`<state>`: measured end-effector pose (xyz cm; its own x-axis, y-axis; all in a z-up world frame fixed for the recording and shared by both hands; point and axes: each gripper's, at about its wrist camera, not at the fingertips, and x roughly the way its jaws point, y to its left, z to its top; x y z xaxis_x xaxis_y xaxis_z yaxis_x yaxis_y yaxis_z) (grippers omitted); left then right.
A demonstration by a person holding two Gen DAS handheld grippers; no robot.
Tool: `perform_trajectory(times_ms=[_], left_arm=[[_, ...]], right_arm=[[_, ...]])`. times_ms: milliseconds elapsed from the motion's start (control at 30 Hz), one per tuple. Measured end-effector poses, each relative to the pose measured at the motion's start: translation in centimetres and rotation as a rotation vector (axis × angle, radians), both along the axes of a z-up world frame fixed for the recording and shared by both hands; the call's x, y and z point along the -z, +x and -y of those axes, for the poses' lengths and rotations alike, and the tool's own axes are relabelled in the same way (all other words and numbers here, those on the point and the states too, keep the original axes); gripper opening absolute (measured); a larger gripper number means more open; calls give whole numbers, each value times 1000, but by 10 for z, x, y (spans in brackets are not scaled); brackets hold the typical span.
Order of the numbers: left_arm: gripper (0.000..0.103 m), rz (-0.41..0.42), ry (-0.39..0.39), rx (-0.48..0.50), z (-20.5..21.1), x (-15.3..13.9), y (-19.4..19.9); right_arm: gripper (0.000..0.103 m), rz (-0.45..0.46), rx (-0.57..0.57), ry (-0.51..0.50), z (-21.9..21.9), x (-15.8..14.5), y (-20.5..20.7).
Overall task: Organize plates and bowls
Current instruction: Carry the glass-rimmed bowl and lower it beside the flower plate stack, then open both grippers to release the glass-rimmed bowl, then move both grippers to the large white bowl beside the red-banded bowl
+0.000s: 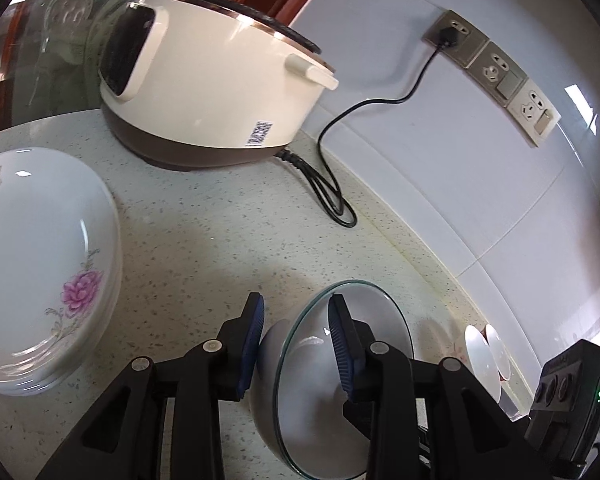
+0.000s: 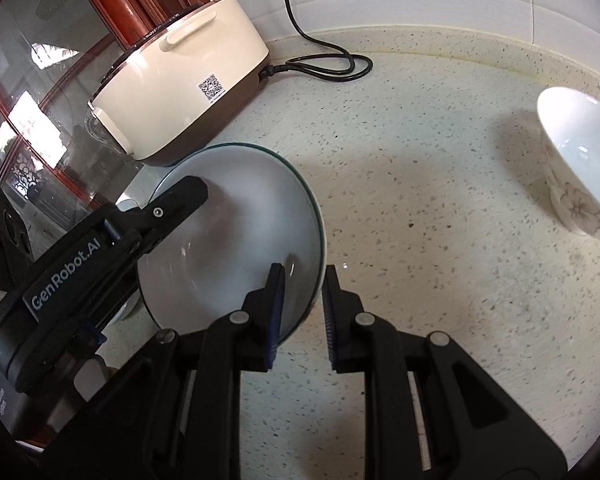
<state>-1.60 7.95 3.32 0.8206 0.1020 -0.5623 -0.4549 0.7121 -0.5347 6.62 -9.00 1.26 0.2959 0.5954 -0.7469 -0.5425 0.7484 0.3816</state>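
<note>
I have the bowl (image 2: 236,236) gripped from both sides, a white one with a glassy green-tinted rim, held just above the speckled worktop (image 2: 420,240). My right gripper (image 2: 302,280) is clenched on the near edge of the rim, one pad inside the bowl and the other outside it. My left gripper (image 1: 296,312) straddles the rim on the other side, one blue pad against the outer wall and one inside; the pads seem to press on the wall, so I read it as grasping the bowl too. In the right wrist view the left gripper comes in from the left and reaches over the far side of the bowl. In the left wrist view the bowl looks tilted, its opening turned toward the right. A stack of plates (image 1: 40,264) with pink flowers sits on the worktop to the left of the bowl, apart from it. A cream rice cooker (image 1: 212,88) stands behind, against the tiled wall (image 1: 440,160), and its black cord (image 1: 340,184) loops on the worktop and runs up to a wall socket (image 1: 452,32). Off to the right, a white bowl with a flower print (image 2: 576,160) lies tipped on its side, with the edge of another piece just behind it.
</note>
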Motion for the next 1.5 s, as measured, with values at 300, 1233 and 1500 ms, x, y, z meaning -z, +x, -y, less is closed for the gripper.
perform_trajectory(times_ms=[300,1233,1500], left_arm=[[37,-30,-23,-41,-6,6,-3],[87,97,370,-118,46,-37,-15],[87,240,518,243,102,-43,-5]], right_arm=[[26,7,-6,42,-2,-3,-1],[65,264,368,133,86,-59,6],[72,209,677,160,169,-61,31]])
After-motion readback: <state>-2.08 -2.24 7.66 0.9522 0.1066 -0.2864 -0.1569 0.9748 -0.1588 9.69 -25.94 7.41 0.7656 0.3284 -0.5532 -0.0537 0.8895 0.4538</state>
